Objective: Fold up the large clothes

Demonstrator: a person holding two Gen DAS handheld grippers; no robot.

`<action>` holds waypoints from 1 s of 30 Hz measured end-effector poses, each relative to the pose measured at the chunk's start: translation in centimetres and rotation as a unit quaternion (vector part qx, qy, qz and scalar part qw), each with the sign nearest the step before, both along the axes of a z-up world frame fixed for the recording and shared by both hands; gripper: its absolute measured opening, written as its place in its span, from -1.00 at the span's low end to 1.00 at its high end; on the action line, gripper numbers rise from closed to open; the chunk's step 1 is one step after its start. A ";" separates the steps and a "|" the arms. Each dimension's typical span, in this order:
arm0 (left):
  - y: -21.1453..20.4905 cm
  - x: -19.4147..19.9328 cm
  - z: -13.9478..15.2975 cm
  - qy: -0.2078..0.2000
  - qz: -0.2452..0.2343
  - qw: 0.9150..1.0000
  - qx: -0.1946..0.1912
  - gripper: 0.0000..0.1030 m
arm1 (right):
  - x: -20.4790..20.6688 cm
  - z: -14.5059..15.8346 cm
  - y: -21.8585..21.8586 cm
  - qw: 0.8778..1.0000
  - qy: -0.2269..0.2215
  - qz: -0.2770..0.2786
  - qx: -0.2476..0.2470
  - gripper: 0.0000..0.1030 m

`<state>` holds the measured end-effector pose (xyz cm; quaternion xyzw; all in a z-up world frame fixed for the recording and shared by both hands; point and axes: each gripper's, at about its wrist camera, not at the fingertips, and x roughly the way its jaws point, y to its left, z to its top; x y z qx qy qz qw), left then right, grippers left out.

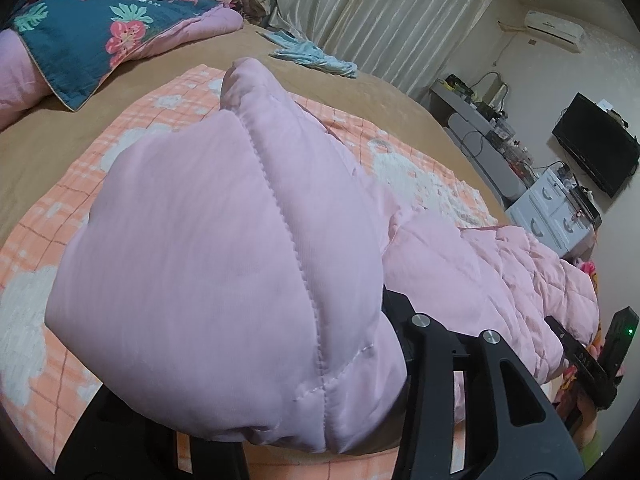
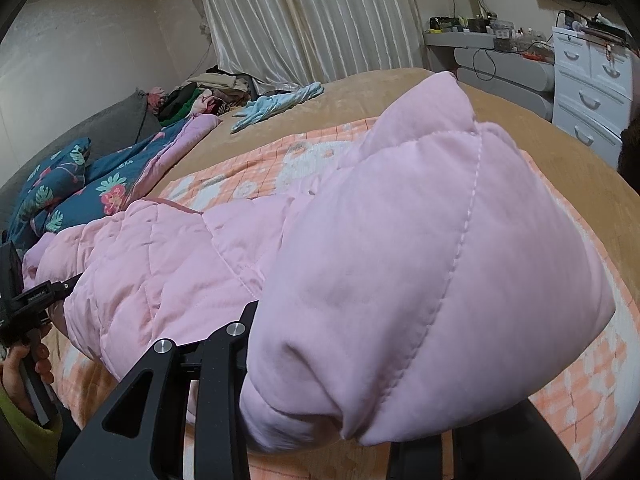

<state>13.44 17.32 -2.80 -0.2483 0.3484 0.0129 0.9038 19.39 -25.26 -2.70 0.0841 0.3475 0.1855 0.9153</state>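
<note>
Pink quilted jacket [image 1: 224, 264] hangs in a puffy bundle off both grippers above the orange checked blanket [image 1: 52, 208] spread over the tan bed [image 2: 520, 104]. I take the lift to be for carrying one end over the rest of the garment, which trails back toward the near edge of the bed. The left gripper [image 1: 384, 320] and the right gripper [image 2: 256, 344] each have their jaws buried in the padding; the jaws stand narrowly apart and appear clamped on thick folds of the jacket, though the fingertips themselves are hidden. A floral quilt [image 1: 92, 32] lies bunched at the far corner.
</note>
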 end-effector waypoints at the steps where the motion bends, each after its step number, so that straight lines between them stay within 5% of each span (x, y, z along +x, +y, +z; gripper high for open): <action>1: 0.0 -0.2 -0.1 0.001 -0.001 1.000 0.001 -0.30 | -0.2 -0.1 -0.1 1.000 0.001 0.001 0.000 -0.40; 19: -0.4 -2.8 -4.8 0.012 0.009 1.000 0.000 0.01 | -0.4 -5.8 -2.4 0.996 0.070 -0.022 0.057 -0.09; 24: -0.5 -3.1 -5.2 0.014 0.016 1.000 0.003 0.07 | -0.1 -6.9 -3.0 0.992 0.091 -0.031 0.082 0.09; 30: -0.7 -3.6 -5.1 0.021 0.019 1.000 0.007 0.15 | -0.4 -7.2 -3.8 0.989 0.109 -0.050 0.083 0.55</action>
